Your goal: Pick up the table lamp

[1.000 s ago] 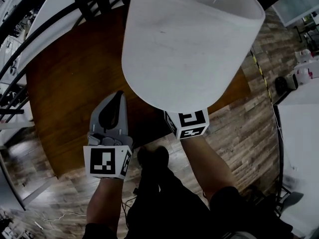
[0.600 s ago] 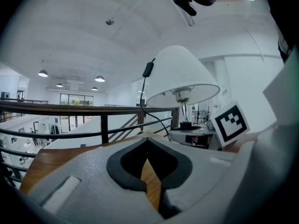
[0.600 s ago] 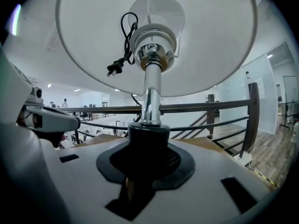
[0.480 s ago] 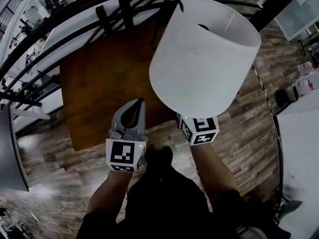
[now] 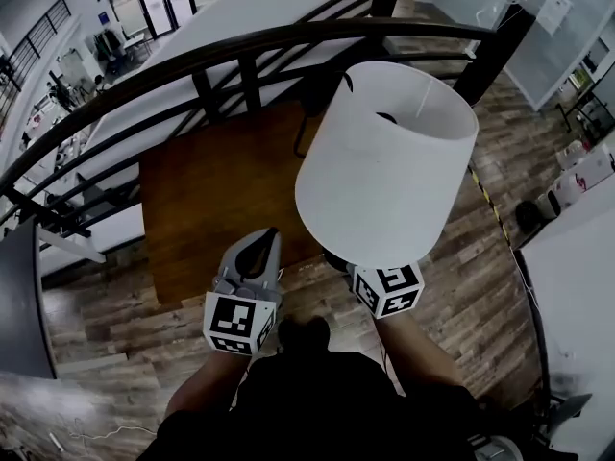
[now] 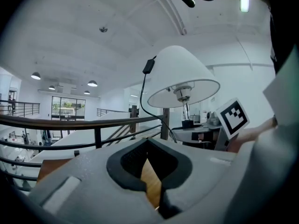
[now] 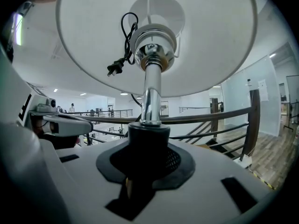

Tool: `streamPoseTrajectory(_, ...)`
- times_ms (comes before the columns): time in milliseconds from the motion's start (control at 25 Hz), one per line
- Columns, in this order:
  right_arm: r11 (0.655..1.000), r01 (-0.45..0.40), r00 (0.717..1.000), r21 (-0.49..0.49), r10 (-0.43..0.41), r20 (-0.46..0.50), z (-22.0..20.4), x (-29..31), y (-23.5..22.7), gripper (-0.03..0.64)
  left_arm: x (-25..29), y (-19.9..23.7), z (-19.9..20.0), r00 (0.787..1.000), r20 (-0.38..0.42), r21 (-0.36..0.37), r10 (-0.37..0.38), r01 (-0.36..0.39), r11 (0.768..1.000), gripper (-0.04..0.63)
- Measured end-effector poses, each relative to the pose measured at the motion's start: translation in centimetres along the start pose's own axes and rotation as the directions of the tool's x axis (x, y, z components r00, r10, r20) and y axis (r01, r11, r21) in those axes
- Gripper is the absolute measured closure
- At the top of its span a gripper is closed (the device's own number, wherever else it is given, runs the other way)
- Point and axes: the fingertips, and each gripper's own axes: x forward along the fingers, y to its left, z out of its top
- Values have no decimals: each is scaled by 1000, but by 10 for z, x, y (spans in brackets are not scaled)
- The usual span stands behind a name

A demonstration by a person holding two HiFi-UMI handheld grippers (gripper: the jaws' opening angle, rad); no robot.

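Observation:
The table lamp has a white drum shade, a chrome stem and a black lower part. My right gripper is shut on that black part and holds the lamp upright in the air. In the head view only its marker cube shows under the shade. The lamp's black cord and plug hang inside the shade. My left gripper floats to the lamp's left, jaws together with nothing between them. From the left gripper view the lamp stands to the right, apart from the left gripper.
The brown wooden table lies well below both grippers. A dark metal railing curves behind it. Wood plank floor surrounds the table, and a white counter is at the right edge.
Both grippers and the lamp have risen away from the table, which now looks smaller and farther below. More of the railing and room shows.

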Motion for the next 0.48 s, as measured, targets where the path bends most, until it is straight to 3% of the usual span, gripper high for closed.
streamPoseTrajectory(480,998,-42,998,43,40,39,38,-85,5,512,-47,-8,34,999,26,57,26,-28,998,591)
